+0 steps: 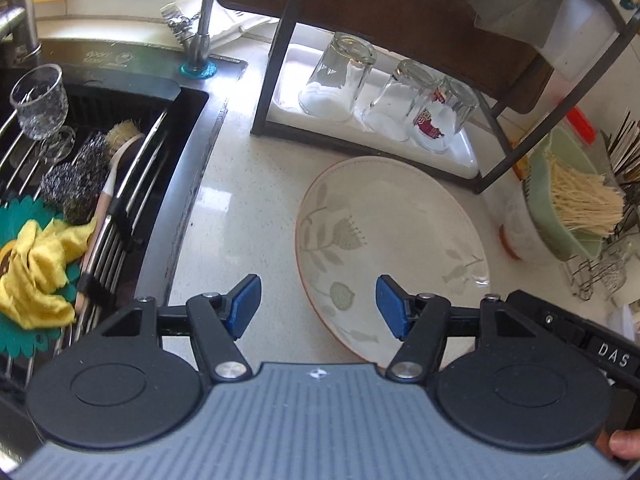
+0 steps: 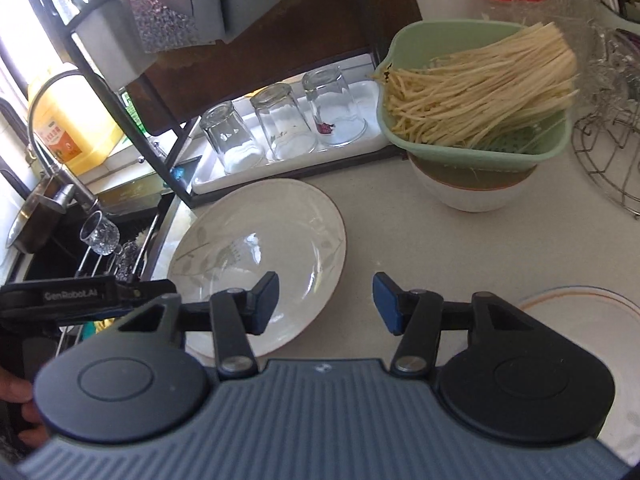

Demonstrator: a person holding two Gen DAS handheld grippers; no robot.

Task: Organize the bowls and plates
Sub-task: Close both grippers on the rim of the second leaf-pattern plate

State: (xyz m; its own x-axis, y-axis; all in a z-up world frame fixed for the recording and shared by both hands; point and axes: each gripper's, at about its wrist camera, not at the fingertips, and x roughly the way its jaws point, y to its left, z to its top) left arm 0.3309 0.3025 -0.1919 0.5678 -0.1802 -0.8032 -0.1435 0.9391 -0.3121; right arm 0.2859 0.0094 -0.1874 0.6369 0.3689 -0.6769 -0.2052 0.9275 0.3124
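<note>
Both your left gripper [image 1: 318, 306] and right gripper [image 2: 325, 303] hover with fingers apart over the floral plate [image 1: 384, 240] lying flat on the counter [image 1: 248, 208], so a shallow rim pinch could slip it toward the glasses [image 1: 384, 98].

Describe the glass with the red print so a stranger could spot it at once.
Start at the dark metal rack beside the sink. On the white tray under it, three glasses stand upside down in a row. It is the end glass farthest from the sink, the only one with a red print.
</note>
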